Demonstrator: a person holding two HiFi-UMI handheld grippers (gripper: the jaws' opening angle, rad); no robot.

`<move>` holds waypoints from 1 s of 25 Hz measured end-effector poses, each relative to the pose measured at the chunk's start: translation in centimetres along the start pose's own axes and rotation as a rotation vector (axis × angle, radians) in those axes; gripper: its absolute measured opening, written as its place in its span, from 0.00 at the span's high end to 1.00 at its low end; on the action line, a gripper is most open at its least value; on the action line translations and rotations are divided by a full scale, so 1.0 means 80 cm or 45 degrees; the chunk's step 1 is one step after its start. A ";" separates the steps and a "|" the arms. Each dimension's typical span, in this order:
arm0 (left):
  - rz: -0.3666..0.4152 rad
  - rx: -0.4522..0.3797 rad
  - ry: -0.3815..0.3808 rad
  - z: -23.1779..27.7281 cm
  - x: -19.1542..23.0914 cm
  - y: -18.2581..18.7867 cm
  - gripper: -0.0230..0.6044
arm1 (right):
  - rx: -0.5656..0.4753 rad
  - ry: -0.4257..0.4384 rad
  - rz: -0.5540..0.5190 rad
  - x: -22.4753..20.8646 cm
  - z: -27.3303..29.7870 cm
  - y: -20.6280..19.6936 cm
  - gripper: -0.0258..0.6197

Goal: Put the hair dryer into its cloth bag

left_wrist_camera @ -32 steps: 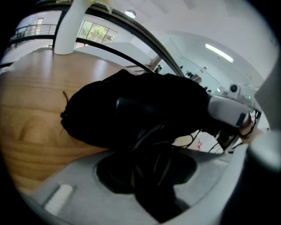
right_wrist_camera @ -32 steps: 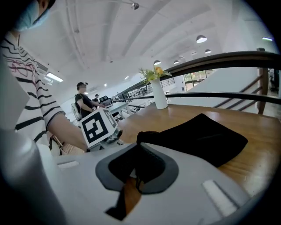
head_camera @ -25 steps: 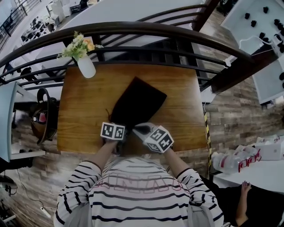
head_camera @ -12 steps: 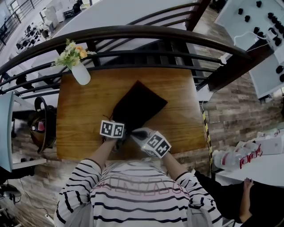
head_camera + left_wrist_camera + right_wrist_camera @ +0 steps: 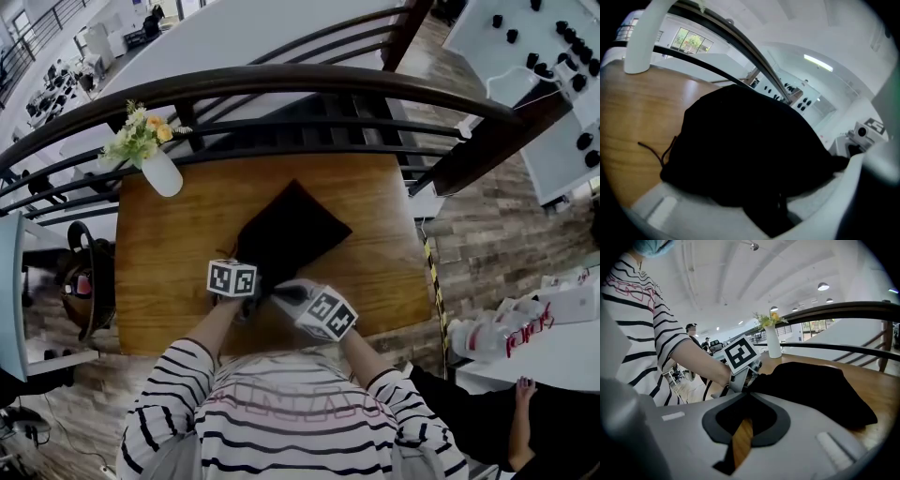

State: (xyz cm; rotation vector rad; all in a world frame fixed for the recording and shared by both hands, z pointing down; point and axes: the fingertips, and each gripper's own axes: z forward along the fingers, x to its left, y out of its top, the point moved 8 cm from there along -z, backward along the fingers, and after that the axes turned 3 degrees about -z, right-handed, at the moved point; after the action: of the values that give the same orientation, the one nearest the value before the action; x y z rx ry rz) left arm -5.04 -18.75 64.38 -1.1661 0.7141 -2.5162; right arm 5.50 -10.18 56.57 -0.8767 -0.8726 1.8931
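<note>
Head view: the cloth bag (image 5: pixel 292 230) lay on the worktop (image 5: pixel 169 272), its long axis running away from me and its near end at both grippers. My left gripper (image 5: pixel 778 206) clenched bunched cloth; my right gripper (image 5: pixel 740 427) pinched the rim. No hair dryer showed.

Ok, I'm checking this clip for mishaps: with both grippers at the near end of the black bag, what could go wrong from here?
Mainly three. The left gripper and right gripper both hold the cloth bag at its end nearest the table edge, so a pull could drag it off. The loose drawstring might snag. A wide swing could tip the vase at the far corner.
</note>
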 end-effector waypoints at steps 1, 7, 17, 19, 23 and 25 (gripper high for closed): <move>0.016 0.025 0.003 0.003 0.003 0.003 0.70 | 0.000 0.000 0.003 -0.003 0.001 0.002 0.94; -0.006 0.126 0.036 0.027 0.021 0.021 0.69 | -0.041 -0.032 0.124 -0.030 0.006 -0.004 0.94; 0.085 0.101 -0.005 0.040 0.017 0.030 0.53 | -0.099 -0.072 0.270 -0.057 0.000 -0.025 0.94; 0.105 0.078 0.000 0.034 0.014 0.025 0.49 | -0.120 -0.061 0.300 -0.057 -0.004 -0.029 0.94; 0.169 -0.007 0.092 0.007 0.012 0.021 0.38 | -0.134 -0.055 0.309 -0.052 -0.006 -0.031 0.94; 0.190 -0.045 0.135 -0.009 0.013 0.018 0.37 | -0.134 -0.054 0.311 -0.049 -0.006 -0.032 0.94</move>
State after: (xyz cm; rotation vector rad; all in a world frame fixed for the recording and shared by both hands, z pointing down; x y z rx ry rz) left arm -6.18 -20.22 63.85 -0.9577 0.8422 -2.4641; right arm 8.45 -12.55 59.35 -1.0500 -0.9325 2.0964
